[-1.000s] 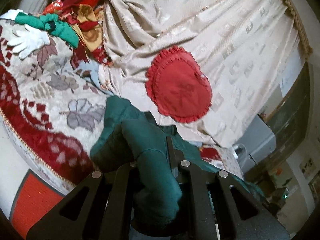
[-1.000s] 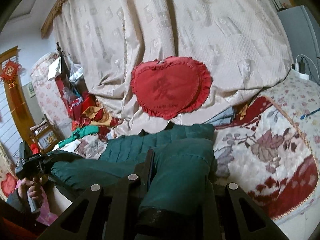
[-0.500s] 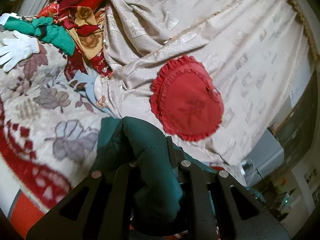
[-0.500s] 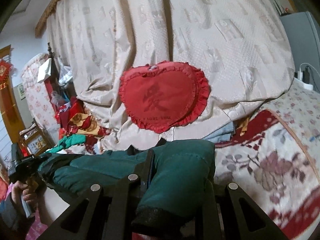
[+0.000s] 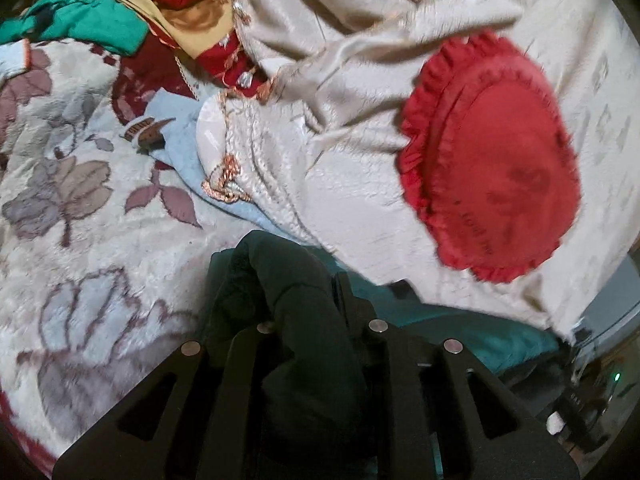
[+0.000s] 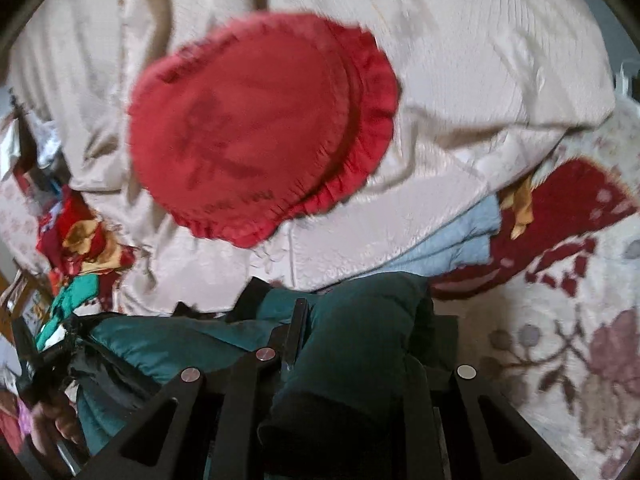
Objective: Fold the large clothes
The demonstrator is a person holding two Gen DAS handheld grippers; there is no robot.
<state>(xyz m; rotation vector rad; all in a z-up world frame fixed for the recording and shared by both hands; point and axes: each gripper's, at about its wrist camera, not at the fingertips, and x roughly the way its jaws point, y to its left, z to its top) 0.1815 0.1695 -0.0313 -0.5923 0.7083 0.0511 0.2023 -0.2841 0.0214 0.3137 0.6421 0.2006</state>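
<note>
Left wrist: the red cushion (image 5: 492,168) looms closer than before. The left gripper (image 5: 308,300) has just been easing open, yet the green jacket (image 5: 304,320) remains bunched between its jaws, trailing rightward. Right wrist: the right gripper (image 6: 352,320) stays clenched on the jacket (image 6: 360,328), which stretches leftward to the other hand (image 6: 52,420).

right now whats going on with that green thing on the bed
A person is folding a dark green garment on the bed, a gripper in each hand. The right gripper is shut on one bunched end. The left gripper has green cloth between its jaws, which have just been opening. A red heart cushion leans behind.
</note>
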